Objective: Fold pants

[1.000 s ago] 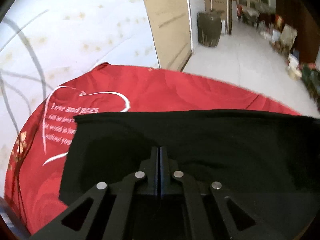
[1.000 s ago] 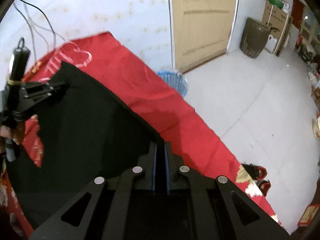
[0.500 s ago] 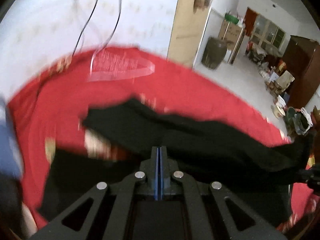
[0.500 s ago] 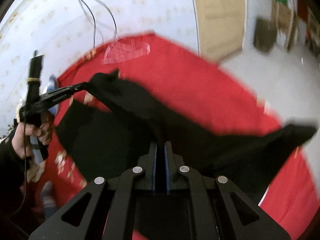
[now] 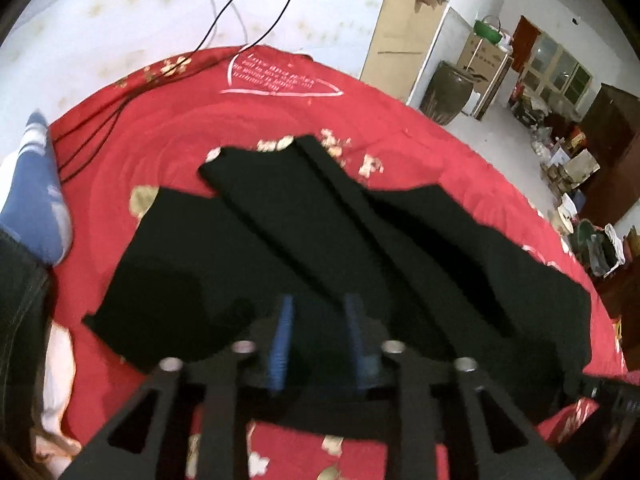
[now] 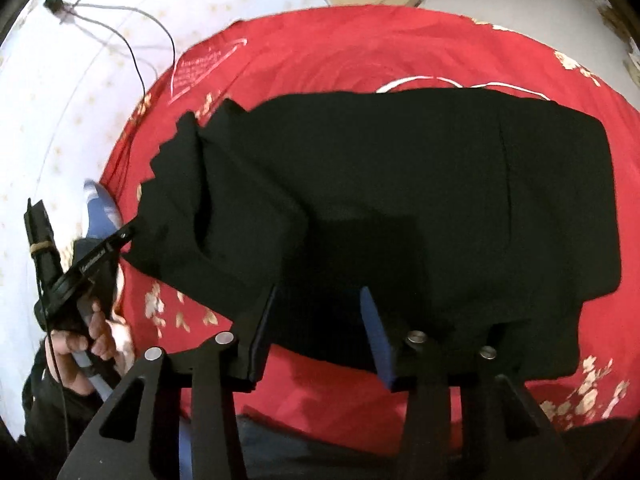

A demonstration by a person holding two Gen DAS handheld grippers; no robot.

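Observation:
The black pants (image 5: 320,240) lie folded over on the red bedspread (image 5: 160,140); they also show in the right wrist view (image 6: 400,184). The folded-over layer lies loose and creased toward the left end. My left gripper (image 5: 316,320) is open just above the near edge of the pants and holds nothing. It also shows in the right wrist view (image 6: 130,234), at the left end of the pants. My right gripper (image 6: 316,300) is open over the near edge and holds nothing. Its tip shows at the lower right of the left wrist view (image 5: 612,394).
The red bedspread (image 6: 360,40) has a white heart with text (image 5: 276,76) at the far side. Black cables (image 5: 100,120) trail from the wall onto the bed. A blue and white cloth (image 5: 36,192) lies at the left edge. A dark jar (image 5: 448,92) stands on the floor beyond.
Both grippers carried the pants' far edge back over toward me, then opened and let go. The pants now lie folded on the bed.

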